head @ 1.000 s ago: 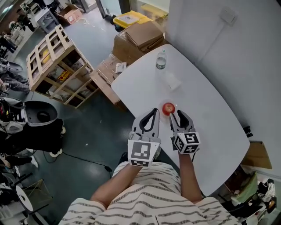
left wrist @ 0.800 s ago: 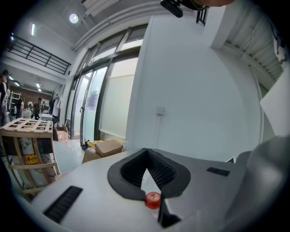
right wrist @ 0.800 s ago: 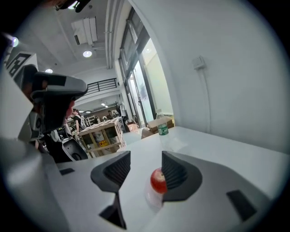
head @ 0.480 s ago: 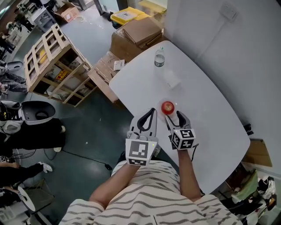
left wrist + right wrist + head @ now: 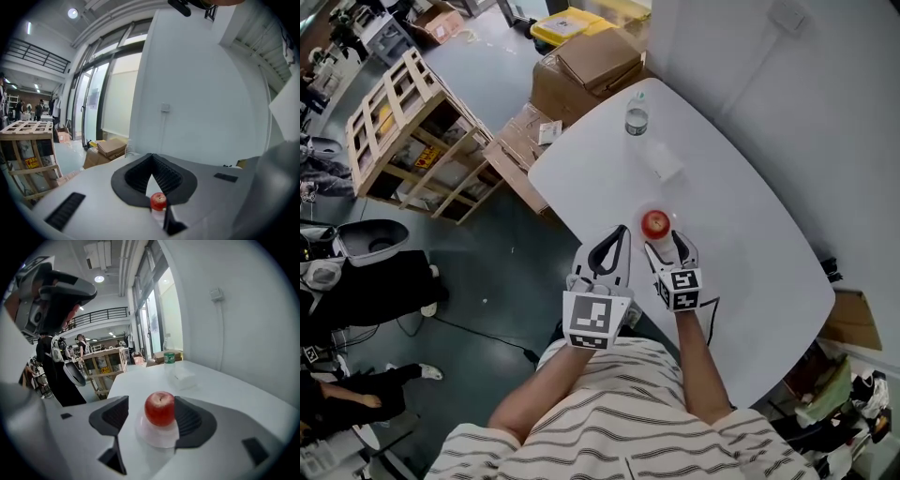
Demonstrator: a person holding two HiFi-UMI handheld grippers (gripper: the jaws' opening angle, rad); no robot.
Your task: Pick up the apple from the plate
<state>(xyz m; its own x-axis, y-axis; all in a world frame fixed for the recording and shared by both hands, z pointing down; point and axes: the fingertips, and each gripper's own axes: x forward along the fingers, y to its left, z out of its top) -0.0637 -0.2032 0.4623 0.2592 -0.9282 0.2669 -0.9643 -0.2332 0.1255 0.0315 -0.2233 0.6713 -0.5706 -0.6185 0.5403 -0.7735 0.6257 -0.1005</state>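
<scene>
White tabletop [image 5: 741, 216], workshop clutter behind. Apple [image 5: 654, 223] on plate [image 5: 157, 437], not yet lifted. Right gripper [image 5: 664, 242] wide, jaws just been opening, nothing between them, apple just ahead. Left gripper [image 5: 622, 232] closed, empty. Remaining, by judgement: advance, clamp, lift.

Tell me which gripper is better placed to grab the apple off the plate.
Right. The right gripper faces the apple on the plate squarely; its jaws have just been opening and stand apart, not yet touching it. The left gripper is shut, the apple off to its side.
</scene>
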